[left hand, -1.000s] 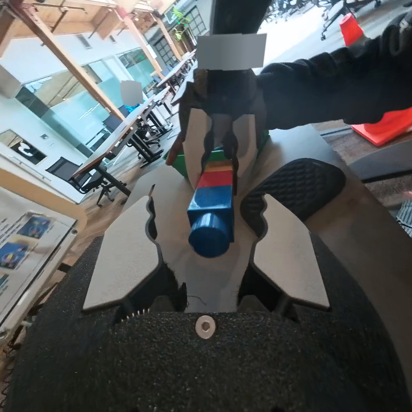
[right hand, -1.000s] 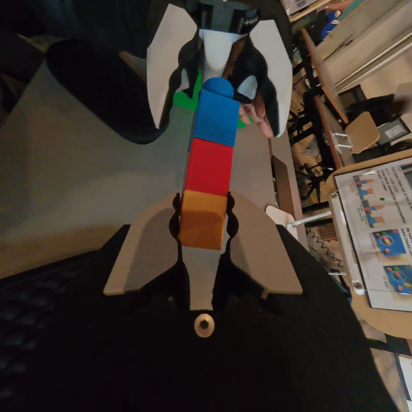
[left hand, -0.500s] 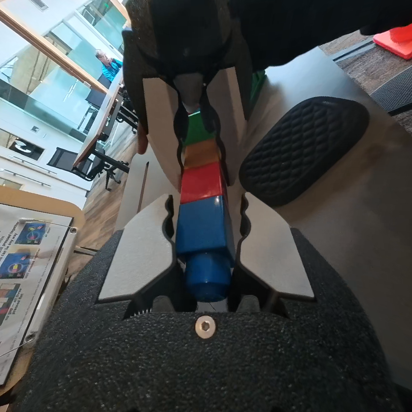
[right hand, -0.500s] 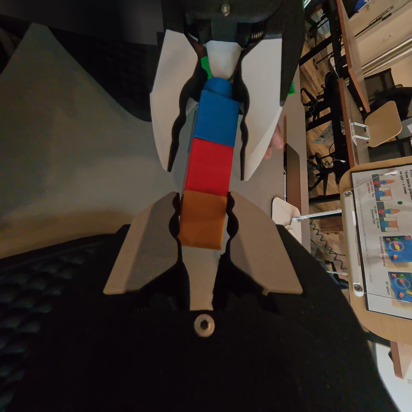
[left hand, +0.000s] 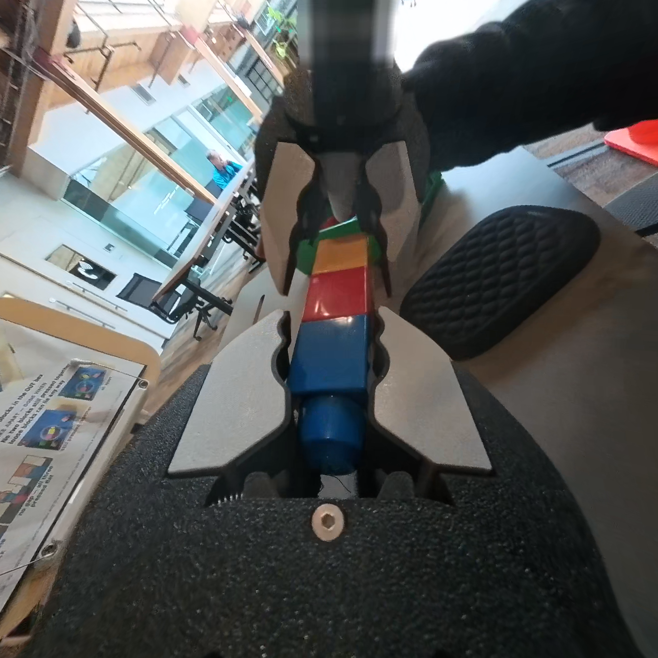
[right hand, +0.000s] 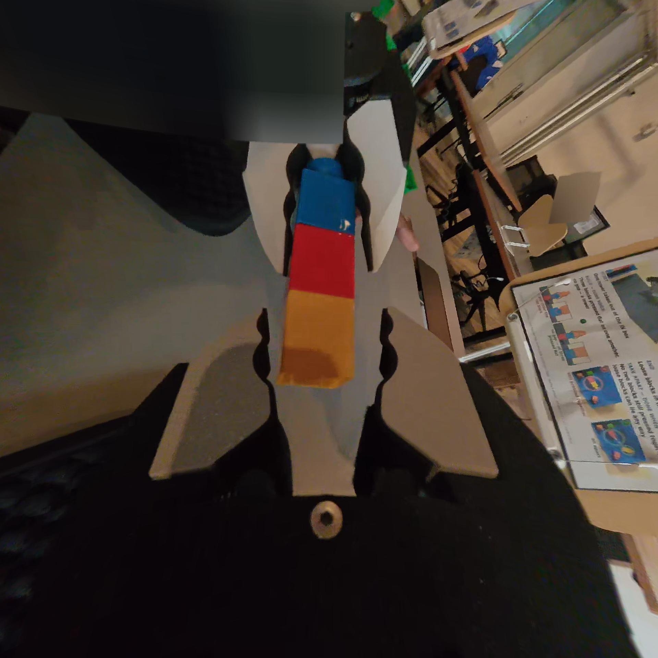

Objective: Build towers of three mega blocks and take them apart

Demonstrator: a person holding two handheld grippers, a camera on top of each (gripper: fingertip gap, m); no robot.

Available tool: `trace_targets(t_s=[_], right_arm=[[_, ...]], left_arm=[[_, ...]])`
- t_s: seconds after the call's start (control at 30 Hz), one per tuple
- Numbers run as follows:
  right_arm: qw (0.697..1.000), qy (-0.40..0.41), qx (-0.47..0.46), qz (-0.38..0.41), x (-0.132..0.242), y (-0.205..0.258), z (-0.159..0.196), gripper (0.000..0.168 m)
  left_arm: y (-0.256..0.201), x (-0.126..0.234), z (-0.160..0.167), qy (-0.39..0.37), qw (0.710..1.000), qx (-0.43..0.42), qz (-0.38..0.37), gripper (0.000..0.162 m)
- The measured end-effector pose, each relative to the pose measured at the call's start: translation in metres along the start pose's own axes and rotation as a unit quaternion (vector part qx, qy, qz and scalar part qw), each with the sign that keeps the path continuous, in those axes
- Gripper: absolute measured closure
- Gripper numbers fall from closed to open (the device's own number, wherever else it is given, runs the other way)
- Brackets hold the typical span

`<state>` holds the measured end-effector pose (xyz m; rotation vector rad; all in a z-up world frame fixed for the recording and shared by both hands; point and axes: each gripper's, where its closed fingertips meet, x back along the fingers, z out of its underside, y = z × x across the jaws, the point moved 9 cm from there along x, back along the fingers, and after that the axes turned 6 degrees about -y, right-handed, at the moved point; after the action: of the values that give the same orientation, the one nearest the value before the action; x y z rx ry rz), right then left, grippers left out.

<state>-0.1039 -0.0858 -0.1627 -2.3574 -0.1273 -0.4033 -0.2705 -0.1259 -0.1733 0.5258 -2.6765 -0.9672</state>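
Left gripper [left hand: 329,350] clamped on blue block [left hand: 329,356], stud end pointing back into its throat. Tower runs straight ahead from there: blue, then red block [left hand: 338,293], then orange block [left hand: 341,254] at far end. Right gripper [right hand: 322,347] spread wide, fingers [right hand: 438,391] standing off orange block both sides, no contact. Tower therefore carried by left gripper alone, above table [left hand: 552,409]. Judged risk: long unsupported overhang; a jolt or twist could crack blue-red joint and drop two blocks. Off-centre closing by right gripper could lever tower sideways.
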Motion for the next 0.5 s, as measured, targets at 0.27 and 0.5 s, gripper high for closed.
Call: trace_targets(t_s=[0.27,0.5], right_arm=[[0.998,-0.057,-0.035,0.000,0.0041,0.0041,0.0113,0.130],[0.999,-0.042,0.002,-0.004,0.0042,0.0068,0.0067,0.132]], left_arm=[[-0.0022,0.0041,0.0054,-0.021,1.000,0.009,-0.008,0.120],[-0.0053,0.0072,0.0097,-0.021,1.000,0.022,0.003,0.122]])
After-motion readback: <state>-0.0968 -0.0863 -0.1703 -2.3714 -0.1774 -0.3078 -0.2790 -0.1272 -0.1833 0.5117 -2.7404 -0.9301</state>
